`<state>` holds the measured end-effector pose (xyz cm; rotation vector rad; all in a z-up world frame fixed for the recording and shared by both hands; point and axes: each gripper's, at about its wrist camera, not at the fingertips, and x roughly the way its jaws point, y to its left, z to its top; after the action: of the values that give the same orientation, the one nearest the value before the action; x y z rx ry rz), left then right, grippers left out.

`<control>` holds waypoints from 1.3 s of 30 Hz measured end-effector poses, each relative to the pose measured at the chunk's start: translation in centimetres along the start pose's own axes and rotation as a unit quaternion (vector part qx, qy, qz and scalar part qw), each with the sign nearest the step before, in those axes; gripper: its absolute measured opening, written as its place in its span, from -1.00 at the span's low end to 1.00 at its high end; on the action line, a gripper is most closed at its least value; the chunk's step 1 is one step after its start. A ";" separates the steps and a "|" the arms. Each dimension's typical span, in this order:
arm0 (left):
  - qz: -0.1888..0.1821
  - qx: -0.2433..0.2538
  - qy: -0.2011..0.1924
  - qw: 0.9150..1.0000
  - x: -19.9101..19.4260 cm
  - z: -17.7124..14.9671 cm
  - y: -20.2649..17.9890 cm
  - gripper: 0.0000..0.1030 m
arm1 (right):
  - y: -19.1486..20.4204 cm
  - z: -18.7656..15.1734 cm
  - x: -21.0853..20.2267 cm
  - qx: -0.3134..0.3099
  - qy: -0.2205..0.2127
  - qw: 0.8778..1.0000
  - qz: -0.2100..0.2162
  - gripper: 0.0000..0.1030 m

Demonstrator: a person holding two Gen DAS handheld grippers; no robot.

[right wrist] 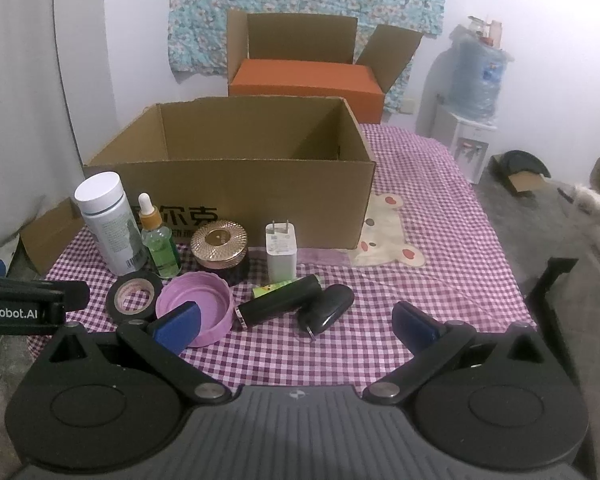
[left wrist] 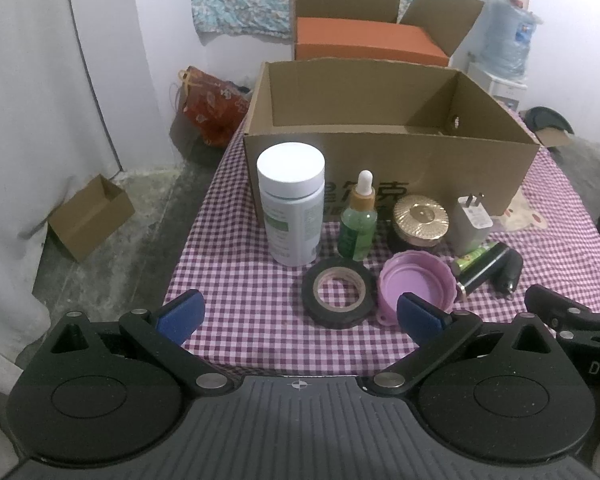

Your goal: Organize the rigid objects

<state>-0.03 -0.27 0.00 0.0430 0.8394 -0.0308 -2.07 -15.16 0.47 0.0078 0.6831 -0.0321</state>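
Both grippers hover low over the near edge of a checked cloth (left wrist: pixel 239 280), each with its blue-padded jaws spread wide and nothing between them: the left gripper (left wrist: pixel 299 316) at the bottom of the left wrist view, the right gripper (right wrist: pixel 295 322) at the bottom of the right wrist view. An empty open box (right wrist: pixel 259 196) stands in the middle of both frames. In front of it, from left to right, stand a white bottle (left wrist: pixel 291 204), a green dropper (left wrist: pixel 358 220), a gold-lidded jar (left wrist: pixel 418 220) and a white charger (left wrist: pixel 472 220). Nearer the cameras lie a tape roll (left wrist: pixel 338 292), a pink lid (left wrist: pixel 418 284), a black tube (right wrist: pixel 279 304) with a small green item (right wrist: pixel 271 290) just behind it, and a black key fob (right wrist: pixel 328 312) touching the tube's right end. A second box with orange sides (right wrist: pixel 306 84) sits behind the first, at upper centre
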 end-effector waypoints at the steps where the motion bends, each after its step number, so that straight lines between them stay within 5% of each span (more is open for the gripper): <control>1: 0.000 0.000 0.000 1.000 0.0 0.0 0.0 0.99 | 0.0 0.0 0.0 0.000 0.000 1.000 0.001 1.00; 39: 0.005 0.005 0.005 1.000 0.2 0.0 0.1 0.99 | -0.3 0.3 0.2 0.003 0.001 1.000 -0.008 1.00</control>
<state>0.07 -0.16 -0.17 0.0564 0.8488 -0.0258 -1.76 -15.48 0.55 0.0080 0.6852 -0.0497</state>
